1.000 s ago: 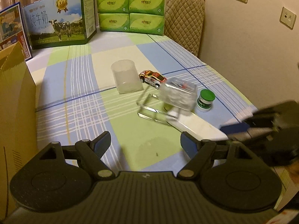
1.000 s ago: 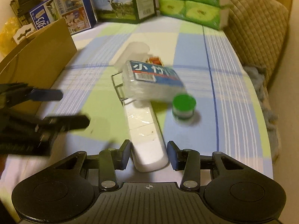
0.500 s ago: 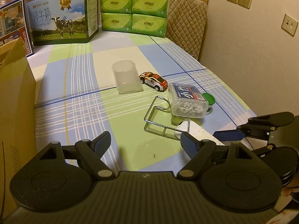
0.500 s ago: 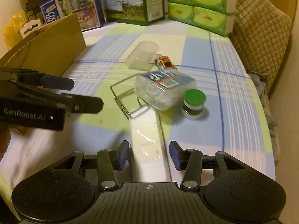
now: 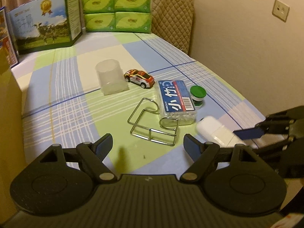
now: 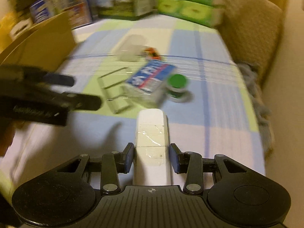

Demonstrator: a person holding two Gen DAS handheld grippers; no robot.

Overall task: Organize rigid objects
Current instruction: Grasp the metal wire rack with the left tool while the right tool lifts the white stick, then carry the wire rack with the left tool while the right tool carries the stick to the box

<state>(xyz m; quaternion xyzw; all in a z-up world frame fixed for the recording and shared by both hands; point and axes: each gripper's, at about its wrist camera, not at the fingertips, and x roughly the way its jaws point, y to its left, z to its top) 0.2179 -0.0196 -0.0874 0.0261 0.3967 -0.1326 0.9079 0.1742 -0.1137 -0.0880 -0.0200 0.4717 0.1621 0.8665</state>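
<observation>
Right wrist view: right gripper [image 6: 152, 158] closing on the white bar [image 6: 152, 131] — near its end, so it may pivot and slip. Left gripper [image 5: 147, 145] gapes empty above the wire rack [image 5: 152, 122].

Right gripper [image 6: 152, 157] fingers closing around the white bar [image 6: 152, 142].

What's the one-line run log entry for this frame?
left gripper: open, empty, over wire rack | right gripper: closing on white bar | toy car, cup, swab box, green-lid jar: on table
</observation>
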